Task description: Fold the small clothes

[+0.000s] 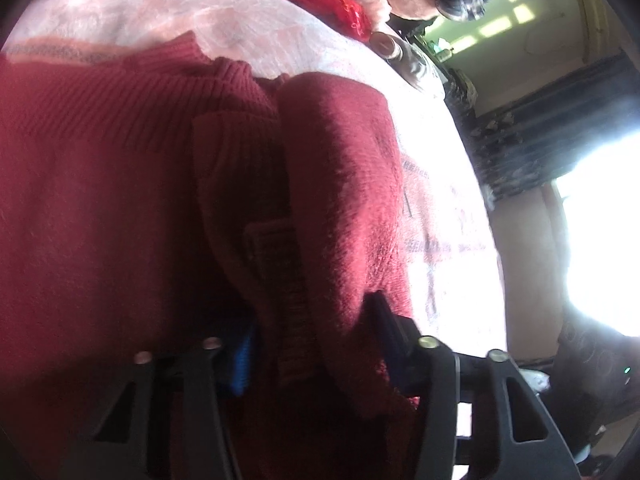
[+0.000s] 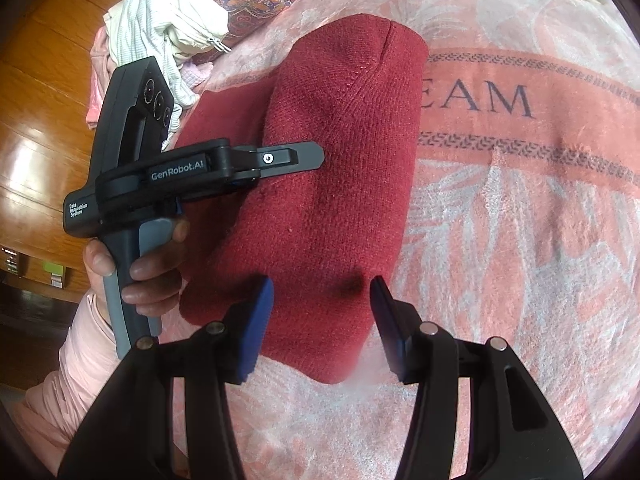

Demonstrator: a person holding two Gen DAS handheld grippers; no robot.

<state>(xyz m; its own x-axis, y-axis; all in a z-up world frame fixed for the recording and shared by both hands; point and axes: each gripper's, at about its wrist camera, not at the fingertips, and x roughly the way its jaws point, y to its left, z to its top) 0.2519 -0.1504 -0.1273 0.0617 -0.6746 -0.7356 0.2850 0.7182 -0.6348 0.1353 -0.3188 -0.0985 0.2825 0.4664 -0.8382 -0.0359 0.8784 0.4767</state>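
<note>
Sweater (image 1: 340, 200) bunched between left tongs (image 1: 316, 344), seemingly pinched.

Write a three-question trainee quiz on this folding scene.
1. True or false: the right gripper is clamped on the dark red knitted sweater.
2. Which gripper has sweater fabric bunched between its fingers? A) left gripper B) right gripper C) neither
3. Fill in: the sweater lies on a pink patterned ____.
Key: 1 false, its jaws stand open above the sweater; 2 A; 3 blanket.
</note>
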